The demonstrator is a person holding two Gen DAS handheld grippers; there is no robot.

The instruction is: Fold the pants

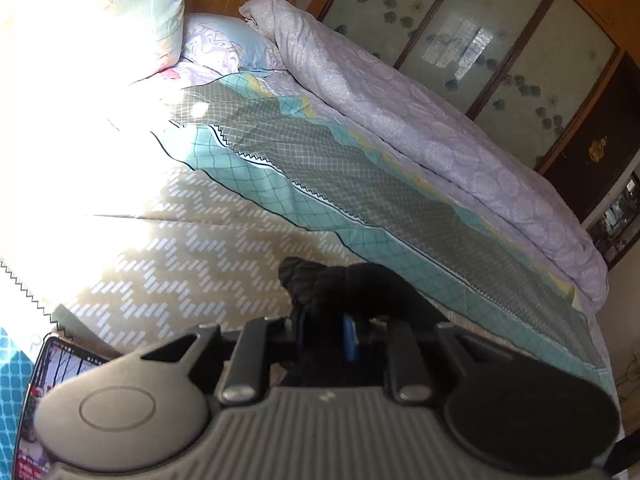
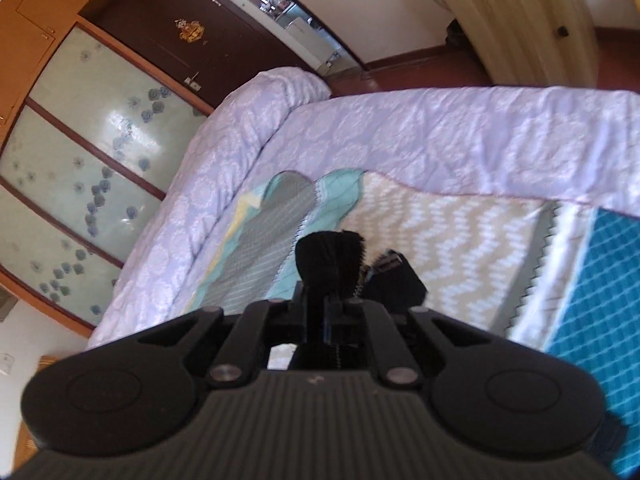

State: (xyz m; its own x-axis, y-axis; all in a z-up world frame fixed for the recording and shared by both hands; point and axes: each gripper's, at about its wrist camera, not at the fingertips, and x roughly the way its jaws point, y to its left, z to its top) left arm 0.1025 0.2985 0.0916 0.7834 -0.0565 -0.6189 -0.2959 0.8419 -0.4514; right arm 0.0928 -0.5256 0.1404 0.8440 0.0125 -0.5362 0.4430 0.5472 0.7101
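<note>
The pants are black fabric. In the left wrist view a bunched black fold of the pants [image 1: 320, 280] sticks out between the jaws of my left gripper [image 1: 336, 320], which is shut on it above the patterned bed sheet [image 1: 192, 240]. In the right wrist view my right gripper [image 2: 332, 304] is shut on another black edge of the pants [image 2: 330, 256], held above the bed. More black cloth [image 2: 394, 280] hangs just right of it. The rest of the pants is hidden under the grippers.
A rolled lilac quilt [image 1: 420, 120] lies along the far side of the bed and across its end [image 2: 440, 144]. Pillows [image 1: 132, 12] sit at the head. A wardrobe [image 2: 92, 152] stands beside the bed. A phone [image 1: 52, 372] lies at lower left.
</note>
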